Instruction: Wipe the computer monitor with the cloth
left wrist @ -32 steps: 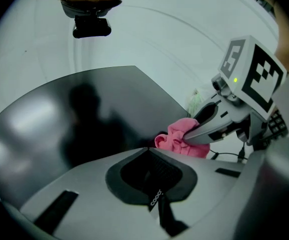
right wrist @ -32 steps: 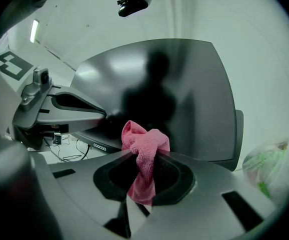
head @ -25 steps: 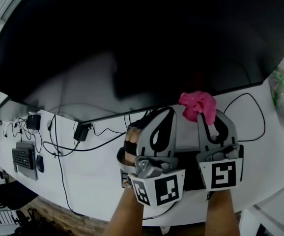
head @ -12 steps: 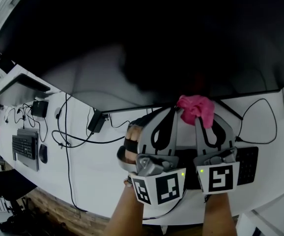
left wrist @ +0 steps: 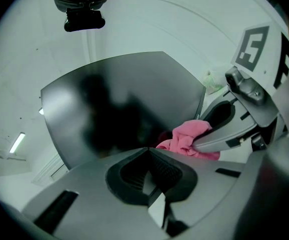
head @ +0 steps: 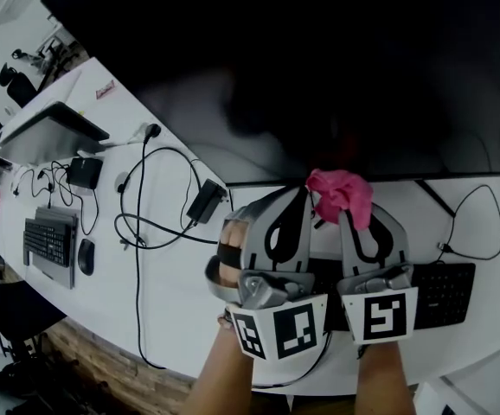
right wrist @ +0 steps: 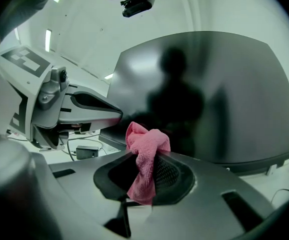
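The big dark monitor fills the top of the head view, and its lower edge runs just behind the grippers. My right gripper is shut on a crumpled pink cloth, which sticks up at the screen's bottom edge. In the right gripper view the cloth hangs pinched between the jaws of the right gripper, in front of the monitor. Whether it touches the glass I cannot tell. My left gripper is close beside it, shut on nothing. From the left gripper, the cloth shows to the right.
A black keyboard lies on the white desk under the grippers. Cables and a power adapter trail to the left. Farther left are a second keyboard, a mouse and a dark raised stand.
In the head view the desk, cables and monitor edge have slid to the right. Both grippers, with the cloth, now stand farther left along the monitor's lower edge. Neither grip has changed.
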`<act>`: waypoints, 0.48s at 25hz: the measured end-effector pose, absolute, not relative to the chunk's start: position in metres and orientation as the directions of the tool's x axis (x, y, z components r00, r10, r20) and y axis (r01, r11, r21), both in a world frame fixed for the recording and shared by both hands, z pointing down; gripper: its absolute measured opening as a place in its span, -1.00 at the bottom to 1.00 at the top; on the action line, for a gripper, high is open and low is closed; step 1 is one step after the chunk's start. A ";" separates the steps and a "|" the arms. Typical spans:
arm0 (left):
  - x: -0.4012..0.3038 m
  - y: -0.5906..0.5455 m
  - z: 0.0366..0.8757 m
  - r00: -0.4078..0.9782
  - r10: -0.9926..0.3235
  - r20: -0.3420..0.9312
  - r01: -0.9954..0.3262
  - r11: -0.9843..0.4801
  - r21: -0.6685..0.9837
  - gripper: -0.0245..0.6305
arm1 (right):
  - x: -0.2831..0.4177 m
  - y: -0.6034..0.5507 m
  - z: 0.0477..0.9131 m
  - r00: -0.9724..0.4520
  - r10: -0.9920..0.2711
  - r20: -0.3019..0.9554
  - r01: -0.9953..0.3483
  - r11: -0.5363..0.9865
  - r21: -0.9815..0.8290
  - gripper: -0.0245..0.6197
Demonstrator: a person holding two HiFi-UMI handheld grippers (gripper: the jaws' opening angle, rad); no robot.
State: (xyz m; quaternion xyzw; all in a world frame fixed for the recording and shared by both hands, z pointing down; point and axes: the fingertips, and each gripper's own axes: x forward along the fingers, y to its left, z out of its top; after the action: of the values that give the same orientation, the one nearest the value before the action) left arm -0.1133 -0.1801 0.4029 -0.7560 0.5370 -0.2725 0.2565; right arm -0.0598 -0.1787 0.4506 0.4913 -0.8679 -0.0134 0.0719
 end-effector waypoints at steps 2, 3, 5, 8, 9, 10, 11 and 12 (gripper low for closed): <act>-0.128 -0.179 0.403 0.265 -0.955 0.135 -0.675 -0.284 -0.681 -0.91 | -0.076 -0.178 0.450 -0.520 -0.848 0.101 -0.843 0.529 0.101 -0.73; -0.135 -0.179 0.403 0.259 -0.956 0.135 -0.676 -0.279 -0.682 -0.91 | -0.083 -0.178 0.451 -0.526 -0.845 0.100 -0.839 0.534 0.102 -0.73; -0.150 -0.178 0.402 0.247 -0.960 0.134 -0.679 -0.270 -0.682 -0.91 | -0.098 -0.177 0.453 -0.534 -0.838 0.108 -0.833 0.544 0.099 -0.73; -0.171 -0.178 0.402 0.236 -0.963 0.133 -0.681 -0.262 -0.684 -0.91 | -0.118 -0.176 0.457 -0.542 -0.831 0.124 -0.828 0.554 0.090 -0.73; -0.177 -0.178 0.402 0.235 -0.963 0.134 -0.680 -0.261 -0.685 -0.91 | -0.126 -0.176 0.456 -0.546 -0.829 0.121 -0.826 0.557 0.089 -0.73; -0.184 -0.178 0.403 0.234 -0.963 0.134 -0.679 -0.260 -0.686 -0.91 | -0.133 -0.176 0.456 -0.550 -0.827 0.117 -0.824 0.560 0.090 -0.73; -0.190 -0.178 0.404 0.231 -0.964 0.135 -0.679 -0.259 -0.686 -0.91 | -0.140 -0.176 0.456 -0.554 -0.825 0.112 -0.821 0.564 0.091 -0.73; -0.197 -0.177 0.405 0.228 -0.964 0.135 -0.681 -0.257 -0.686 -0.91 | -0.147 -0.176 0.456 -0.559 -0.822 0.108 -0.818 0.568 0.093 -0.73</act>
State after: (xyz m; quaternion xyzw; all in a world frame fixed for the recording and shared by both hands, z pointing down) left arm -0.1971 -0.1774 0.4048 -0.7416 0.5546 -0.2801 0.2529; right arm -0.1470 -0.1758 0.4559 0.4646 -0.8826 -0.0159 0.0698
